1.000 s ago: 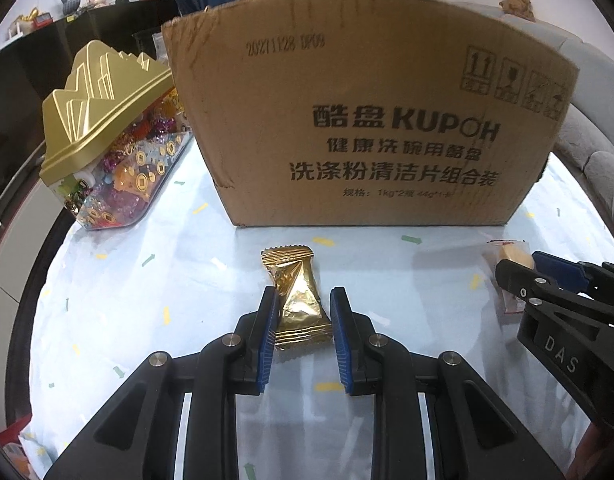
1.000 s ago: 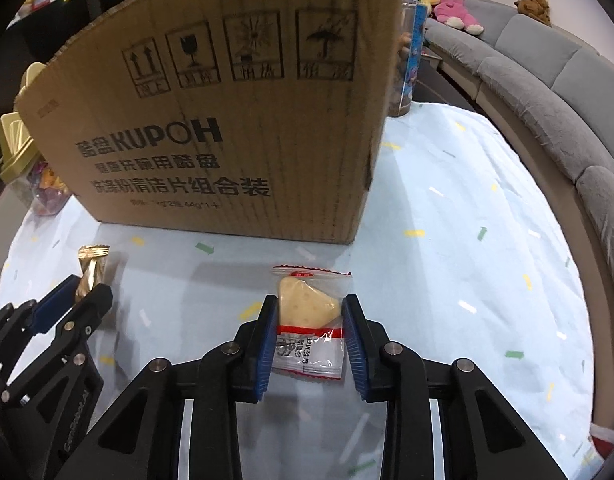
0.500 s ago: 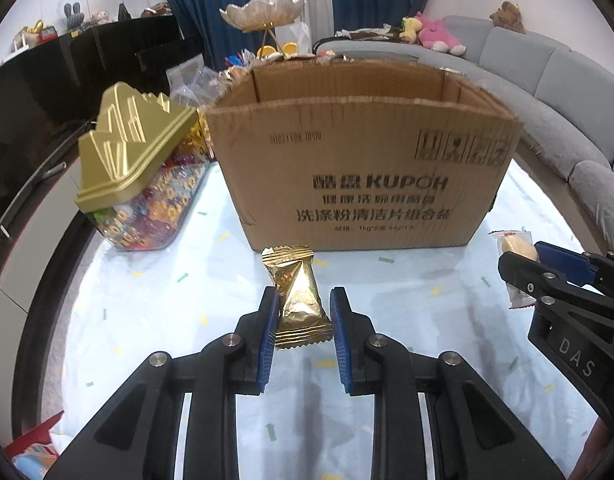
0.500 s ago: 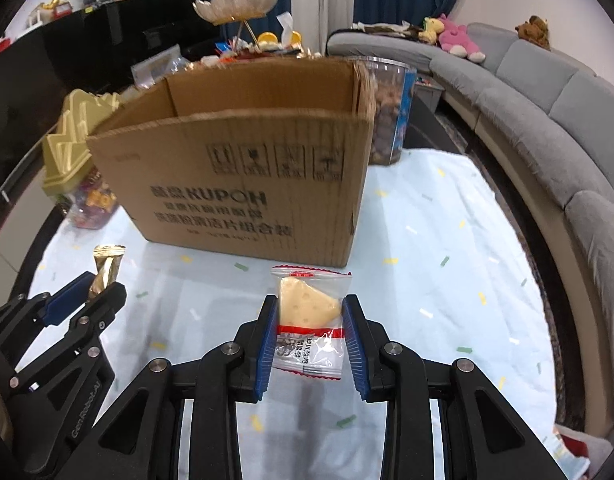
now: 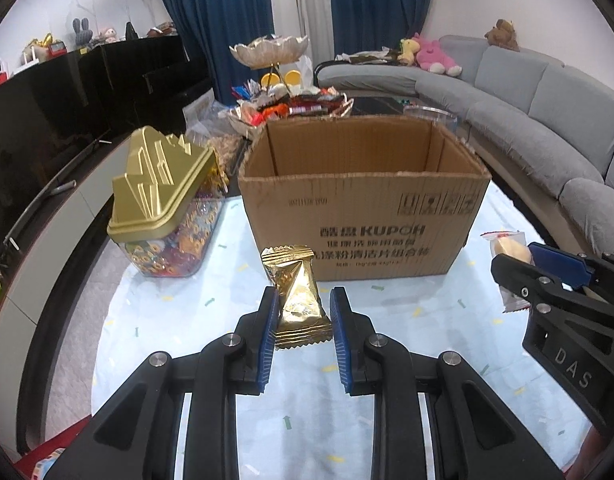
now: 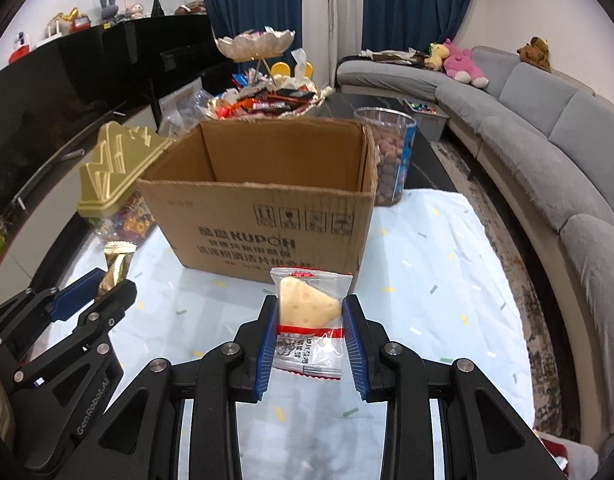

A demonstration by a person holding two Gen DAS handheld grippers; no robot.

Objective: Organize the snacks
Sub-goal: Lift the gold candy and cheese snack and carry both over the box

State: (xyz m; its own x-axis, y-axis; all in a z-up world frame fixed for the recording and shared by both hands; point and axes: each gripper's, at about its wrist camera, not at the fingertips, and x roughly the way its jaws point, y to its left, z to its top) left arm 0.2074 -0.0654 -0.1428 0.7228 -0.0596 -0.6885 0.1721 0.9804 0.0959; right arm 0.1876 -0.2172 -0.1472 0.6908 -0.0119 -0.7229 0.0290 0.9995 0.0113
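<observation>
Pinching between left tongs point(image 5: 301, 312) — gold snack packet point(image 5: 297, 292).

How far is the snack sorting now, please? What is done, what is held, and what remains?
Done: both snacks are picked up off the table. In hand: the left gripper is shut on a gold-wrapped snack, the right gripper on a clear-wrapped cheese-shaped snack. Left: dropping them into the open cardboard box, whose visible inside looks empty.
</observation>
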